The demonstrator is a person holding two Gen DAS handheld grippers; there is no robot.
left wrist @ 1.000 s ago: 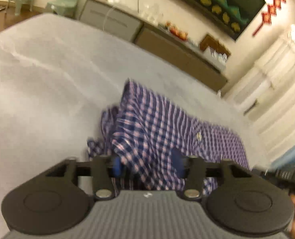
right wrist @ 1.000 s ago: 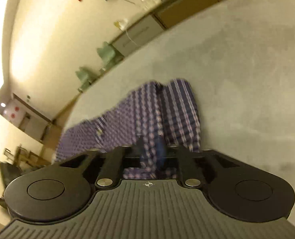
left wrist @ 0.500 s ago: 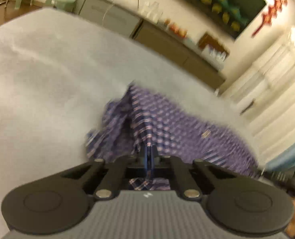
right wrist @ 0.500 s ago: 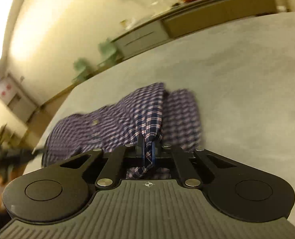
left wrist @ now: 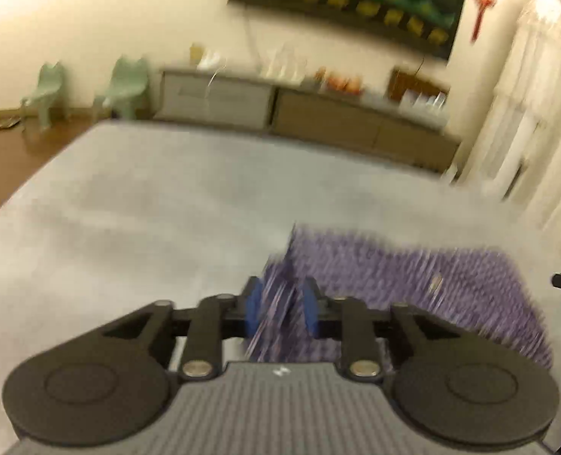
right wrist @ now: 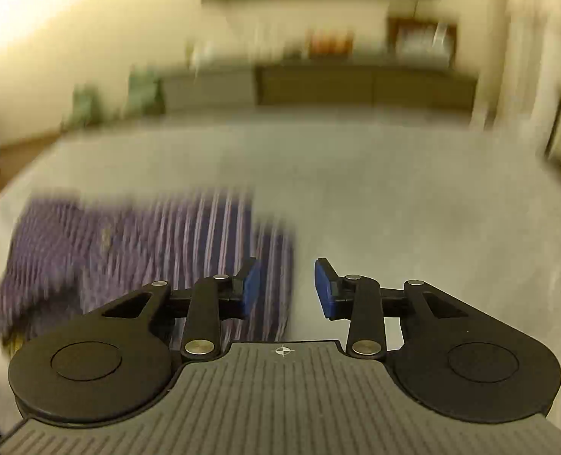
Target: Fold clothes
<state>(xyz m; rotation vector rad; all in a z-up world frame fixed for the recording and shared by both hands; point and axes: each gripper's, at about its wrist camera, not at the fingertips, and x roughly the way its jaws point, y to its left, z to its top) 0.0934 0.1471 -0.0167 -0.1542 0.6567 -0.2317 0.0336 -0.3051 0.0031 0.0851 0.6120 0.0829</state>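
Shirt (left wrist: 394, 276) apparently between parted left fingers (left wrist: 253, 307); beside right fingers (right wrist: 250, 284).

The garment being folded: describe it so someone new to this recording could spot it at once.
Find the wide grey bed surface that fills the middle of both wrist views. Lying on it, just ahead of the left gripper, is the plaid shirt, spread fairly flat. It is the only patterned thing on the grey, purple-blue with pale stripes, though blurred here.
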